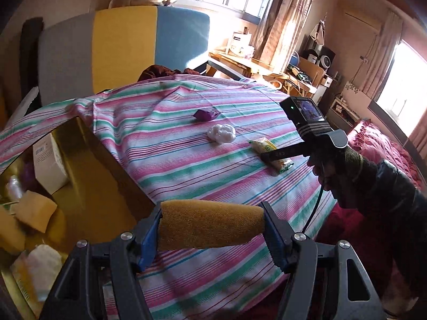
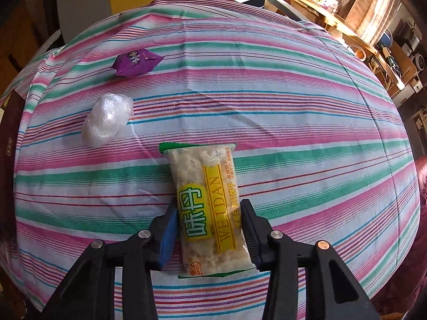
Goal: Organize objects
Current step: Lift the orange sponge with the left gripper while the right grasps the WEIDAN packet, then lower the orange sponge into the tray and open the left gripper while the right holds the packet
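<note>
At nine o'clock, yellow cardboard box point(image 1: 88, 160) already holds items; left gripper point(image 1: 213, 226) clamps tan sponge block point(image 1: 210, 224), right gripper point(image 2: 208, 229) clamps yellow biscuit packet point(image 2: 208, 208); purple wrapper point(image 2: 136, 61), white plastic ball point(image 2: 106, 118) remain.

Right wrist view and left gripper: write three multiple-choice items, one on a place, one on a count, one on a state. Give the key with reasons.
1. Where does the white plastic wad lie?
A. on the floor
B. on the striped cloth, between the purple packet and the snack packet
C. on a desk

2. How many small items lie on the striped cloth in the right wrist view?
A. one
B. five
C. three

3. What is the left gripper doing?
A. clamped on a yellow sponge
B. open and empty
C. clamped on the purple packet

Key:
1 B, the wad sits on the cloth between the two packets.
2 C, only the purple packet, the wad and the snack packet show.
3 A, both pads press on the sponge's ends.
</note>
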Available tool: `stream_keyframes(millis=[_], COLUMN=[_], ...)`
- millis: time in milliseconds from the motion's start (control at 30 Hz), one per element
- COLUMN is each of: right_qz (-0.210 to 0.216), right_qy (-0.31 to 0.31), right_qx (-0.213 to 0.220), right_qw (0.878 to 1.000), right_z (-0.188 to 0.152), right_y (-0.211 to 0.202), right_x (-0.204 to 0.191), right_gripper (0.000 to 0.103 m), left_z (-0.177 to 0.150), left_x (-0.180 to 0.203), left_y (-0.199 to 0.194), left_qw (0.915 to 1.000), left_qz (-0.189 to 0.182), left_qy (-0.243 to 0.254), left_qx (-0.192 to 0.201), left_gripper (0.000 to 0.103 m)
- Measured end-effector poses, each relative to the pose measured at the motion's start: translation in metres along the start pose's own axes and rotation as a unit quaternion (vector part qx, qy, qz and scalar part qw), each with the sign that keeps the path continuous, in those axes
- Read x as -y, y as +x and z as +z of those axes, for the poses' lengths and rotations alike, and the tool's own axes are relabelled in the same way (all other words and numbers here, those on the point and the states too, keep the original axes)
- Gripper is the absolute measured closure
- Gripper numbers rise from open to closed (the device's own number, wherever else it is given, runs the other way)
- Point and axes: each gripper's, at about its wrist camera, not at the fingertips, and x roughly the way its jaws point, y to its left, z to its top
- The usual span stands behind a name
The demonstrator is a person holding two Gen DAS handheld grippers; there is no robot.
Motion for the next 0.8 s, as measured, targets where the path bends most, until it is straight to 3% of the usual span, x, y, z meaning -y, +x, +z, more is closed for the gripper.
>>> stream_keyframes(millis=[133, 267, 400, 467, 600, 700, 800], right_qz=[0.003, -0.004, -0.009, -0.012, -0.018, -0.018, -0.019], right_qy=[-0.001, -0.011, -0.020, -0.025, -0.037, -0.038, -0.039], right_qx=[0.013, 0.022, 0.028, 0.030, 0.035, 0.037, 0.040], right_qw=[1.000, 1.000, 0.999, 0.999, 0.999, 0.998, 0.998], right_z=[-0.004, -0.007, -0.008, -0.009, -0.005, -0.005, -0.009], right_y=[0.000, -0.001, -0.001, -0.002, 0.002, 0.002, 0.001], right_x=[0.002, -0.001, -0.008, -0.009, -0.012, -0.013, -0.014], right_gripper=[0.058, 0.058, 0.058, 0.058, 0.058, 0.058, 0.058], left_z=[-0.007, -0.018, -0.033, -0.039, -0.049, -0.052, -0.050], left_x=[-0.033, -0.075, -0.116, -0.128, -0.141, -0.145, -0.147], left_y=[-0.025, -0.057, -0.091, -0.103, -0.121, -0.130, -0.128], left_qw=[0.9983, 0.9914, 0.9760, 0.9646, 0.9463, 0.9376, 0.9373], left_qz=[0.036, 0.083, 0.150, 0.207, 0.274, 0.297, 0.300], left_qy=[-0.041, -0.092, -0.145, -0.149, -0.153, -0.157, -0.155], left_qx=[0.018, 0.042, 0.063, 0.066, 0.079, 0.088, 0.086], left_gripper=[0.034, 0.034, 0.034, 0.034, 0.034, 0.034, 0.034])
